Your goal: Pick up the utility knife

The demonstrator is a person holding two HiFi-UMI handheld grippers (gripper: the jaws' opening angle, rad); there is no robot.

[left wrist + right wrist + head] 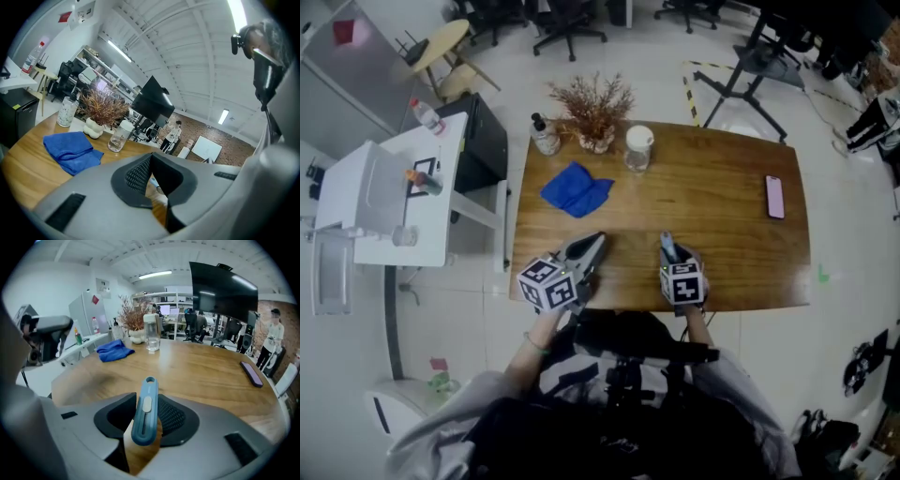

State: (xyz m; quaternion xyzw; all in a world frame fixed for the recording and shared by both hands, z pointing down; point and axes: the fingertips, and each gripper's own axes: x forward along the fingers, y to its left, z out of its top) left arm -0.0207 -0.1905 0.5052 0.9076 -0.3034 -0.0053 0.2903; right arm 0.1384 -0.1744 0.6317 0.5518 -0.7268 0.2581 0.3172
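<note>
A blue utility knife [144, 414] stands between the jaws of my right gripper [146, 420], whose pads are shut on its sides. Its rounded end with a hole points away over the wooden table [201, 376]. In the head view the knife [667, 246] sticks out of the right gripper [668, 253] near the table's front edge. My left gripper [592, 246] hovers at the front left of the table, its jaws shut with nothing between them. In the left gripper view the fingertips of that gripper [150, 158] meet.
On the table [722, 244] lie a blue cloth [575, 189] at the left, a pink phone [775, 196] at the right, and at the back a glass jar [637, 148], a vase of dried plants [593, 112] and a pump bottle [545, 134]. A white side table [403, 187] stands to the left.
</note>
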